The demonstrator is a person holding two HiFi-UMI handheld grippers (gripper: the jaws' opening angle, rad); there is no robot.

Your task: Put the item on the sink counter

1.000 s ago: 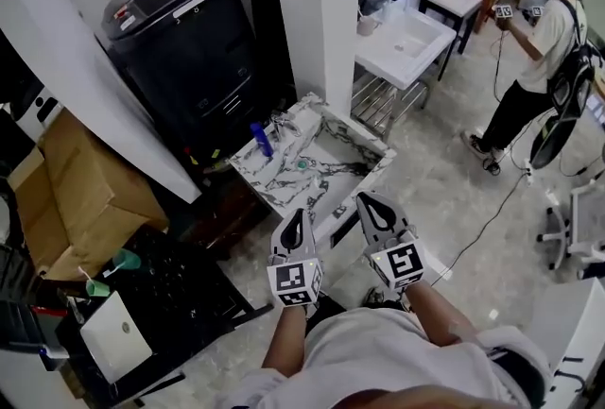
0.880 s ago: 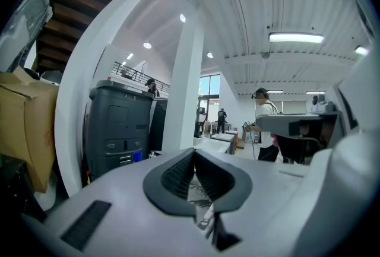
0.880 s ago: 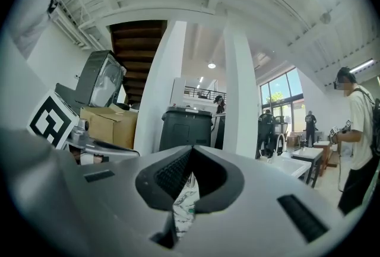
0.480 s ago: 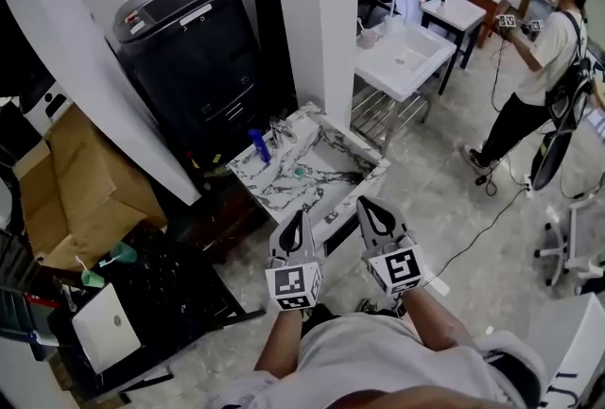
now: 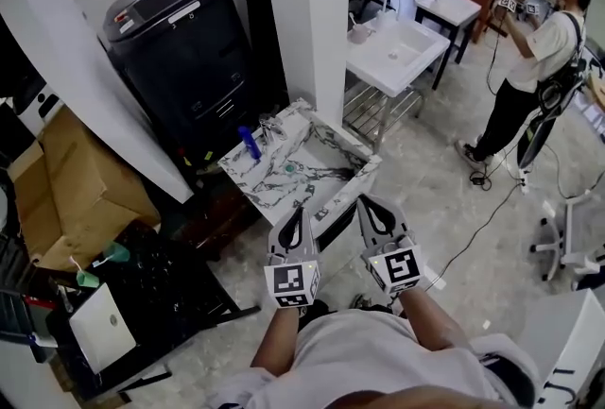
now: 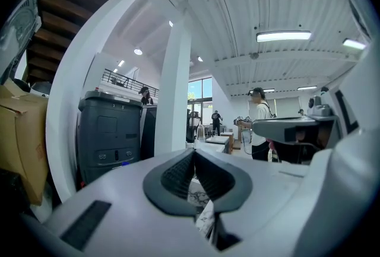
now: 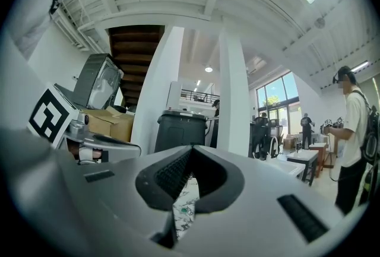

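A marble-patterned sink counter (image 5: 266, 188) with a sunken basin stands on the floor ahead of me, against a white pillar. On its far left corner stands a blue bottle (image 5: 250, 143), with a faucet (image 5: 269, 127) beside it. A small teal object (image 5: 286, 168) lies in the basin. My left gripper (image 5: 295, 213) and right gripper (image 5: 365, 201) are held side by side, level, just short of the counter's near edge. Both are shut with nothing between the jaws. In the left gripper view the left gripper (image 6: 194, 151) is pressed together, as is the right gripper (image 7: 191, 148) in the right gripper view.
A black bin (image 5: 180, 39) stands left of the pillar (image 5: 307, 10). A white washbasin stand (image 5: 397, 50) is behind the counter. A person (image 5: 529, 67) with grippers stands far right. Cardboard boxes (image 5: 76, 180) and a black cart (image 5: 161, 294) with a white laptop are at left.
Both grippers and my viewpoint have drifted a little toward the sink counter, which now sits slightly further left in the head view. The jaws stay shut.
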